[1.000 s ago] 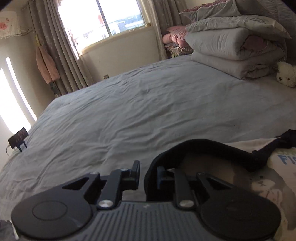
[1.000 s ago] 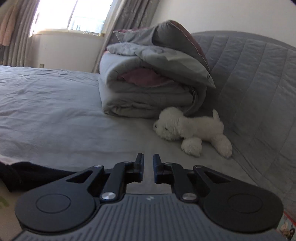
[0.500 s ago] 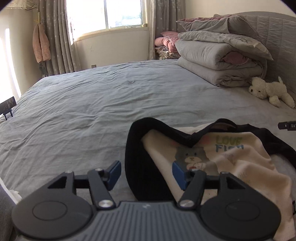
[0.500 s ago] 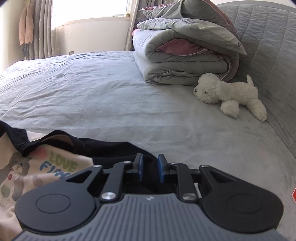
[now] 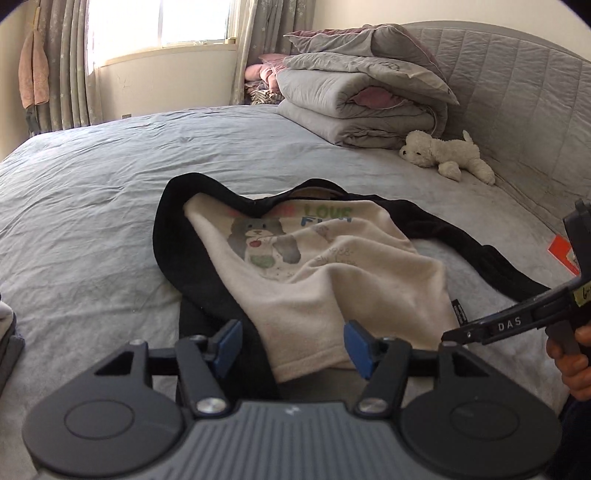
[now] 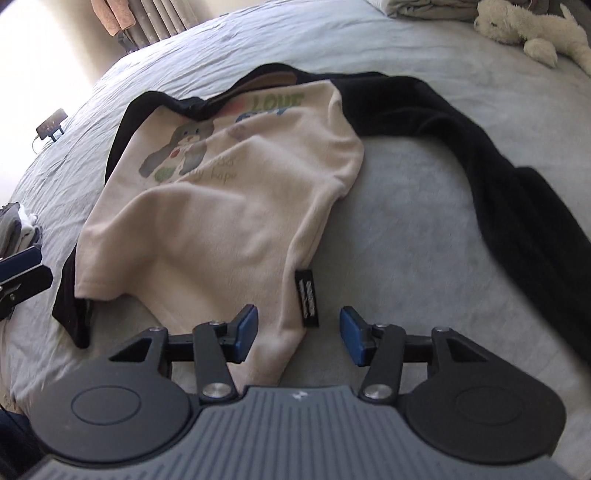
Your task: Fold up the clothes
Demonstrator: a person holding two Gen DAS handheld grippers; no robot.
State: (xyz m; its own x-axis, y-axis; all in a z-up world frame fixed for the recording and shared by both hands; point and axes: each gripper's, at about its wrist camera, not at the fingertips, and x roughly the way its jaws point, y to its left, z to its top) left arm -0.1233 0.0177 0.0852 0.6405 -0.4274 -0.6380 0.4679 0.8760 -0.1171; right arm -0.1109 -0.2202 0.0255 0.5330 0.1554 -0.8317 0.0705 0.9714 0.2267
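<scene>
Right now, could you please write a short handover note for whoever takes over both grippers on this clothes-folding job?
Left gripper: open, holding nothing, over the near hem.
Right gripper: jaws opening, hem corner between them but unpressed.
Cream sweatshirt with black sleeves lies face up on the grey bed. Its right-hand sleeve is flung out; the other sleeve lies alongside the body.
Done: garment laid out, still rumpled.
Left: smooth it, fold both sleeves in, fold the body.

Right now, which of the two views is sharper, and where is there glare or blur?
Left wrist view: mostly sharp; the window is blown out white, and the headboard bends with fisheye distortion. Right wrist view: softer, with motion blur on the black sleeve and the shirt print; strong glare at the upper left corner.
</scene>
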